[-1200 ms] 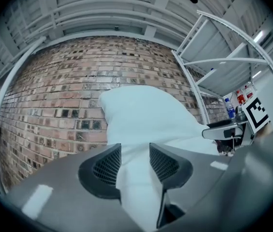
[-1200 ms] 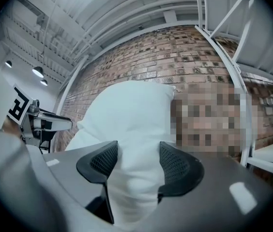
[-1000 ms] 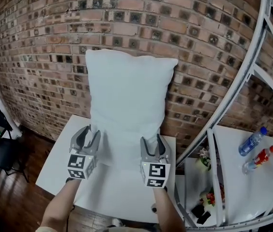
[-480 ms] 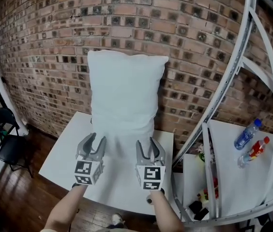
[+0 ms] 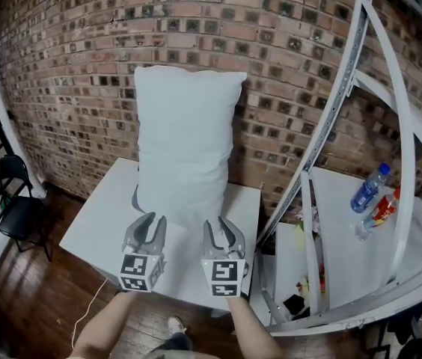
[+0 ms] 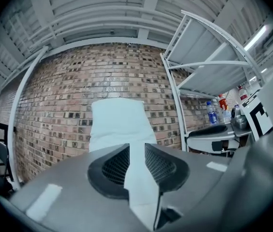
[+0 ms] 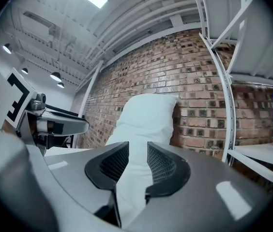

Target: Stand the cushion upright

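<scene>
Cushion (image 5: 185, 137): standing on end on the table (image 5: 99, 223), leaning against the brick wall (image 5: 69, 66).
Left gripper (image 5: 146, 226): jaws narrowly apart, having just been closing, pinching nothing; hanging well back from the wall.
Right gripper (image 5: 221, 229): doing likewise, nothing between its jaws.
Handling: probably light, soft, floppy; pinching the side seams is looking safest.

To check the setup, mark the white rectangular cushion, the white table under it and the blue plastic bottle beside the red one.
white rectangular cushion (image 5: 185, 137): head view, middle of its front face.
white table (image 5: 95, 226): head view, bare top left of the cushion.
blue plastic bottle (image 5: 366, 190): head view, its body.
</scene>
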{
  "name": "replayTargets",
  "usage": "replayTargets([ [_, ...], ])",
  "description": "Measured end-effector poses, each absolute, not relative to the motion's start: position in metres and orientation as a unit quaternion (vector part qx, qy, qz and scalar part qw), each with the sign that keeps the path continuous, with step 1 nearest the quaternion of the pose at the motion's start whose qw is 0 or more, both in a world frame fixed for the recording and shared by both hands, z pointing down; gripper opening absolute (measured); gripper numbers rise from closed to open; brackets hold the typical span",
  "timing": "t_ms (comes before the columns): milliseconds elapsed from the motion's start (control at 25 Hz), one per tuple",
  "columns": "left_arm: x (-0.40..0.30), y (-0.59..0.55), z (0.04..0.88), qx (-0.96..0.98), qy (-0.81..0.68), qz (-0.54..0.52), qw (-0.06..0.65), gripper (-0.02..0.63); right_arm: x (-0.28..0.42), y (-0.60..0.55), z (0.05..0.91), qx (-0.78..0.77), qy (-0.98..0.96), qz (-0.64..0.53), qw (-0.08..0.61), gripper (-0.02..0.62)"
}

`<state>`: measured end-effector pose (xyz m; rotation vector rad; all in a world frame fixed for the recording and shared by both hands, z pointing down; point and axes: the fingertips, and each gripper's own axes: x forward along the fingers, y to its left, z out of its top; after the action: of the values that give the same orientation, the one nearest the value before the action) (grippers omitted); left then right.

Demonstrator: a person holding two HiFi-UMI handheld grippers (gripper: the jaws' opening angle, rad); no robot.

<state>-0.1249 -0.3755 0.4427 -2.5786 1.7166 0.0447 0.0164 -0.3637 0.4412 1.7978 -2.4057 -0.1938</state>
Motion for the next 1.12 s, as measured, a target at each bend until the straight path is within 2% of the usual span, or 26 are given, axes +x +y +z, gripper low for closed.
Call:
replayTargets([
  [360, -0.100, -0.304, 0.445, -0.830, 0.557, 0.022, 0.007, 0.037, 0.000, -0.309, 0.442, 0.577, -0.815, -0.041, 0.033, 0.029],
  [720, -0.074, -0.246, 0.455, -0.832, 0.554, 0.021, -0.001, 0.000, 0.004, -0.253, 0.434, 0.570, -0.821, -0.035, -0.003, 0.000],
  [1120, -0.061, -0.200, 0.465, -0.832, 0.554, 0.027, -0.027, 0.000, -0.003, -0.207, 0.444, 0.553, -0.832, -0.037, -0.003, 0.000],
])
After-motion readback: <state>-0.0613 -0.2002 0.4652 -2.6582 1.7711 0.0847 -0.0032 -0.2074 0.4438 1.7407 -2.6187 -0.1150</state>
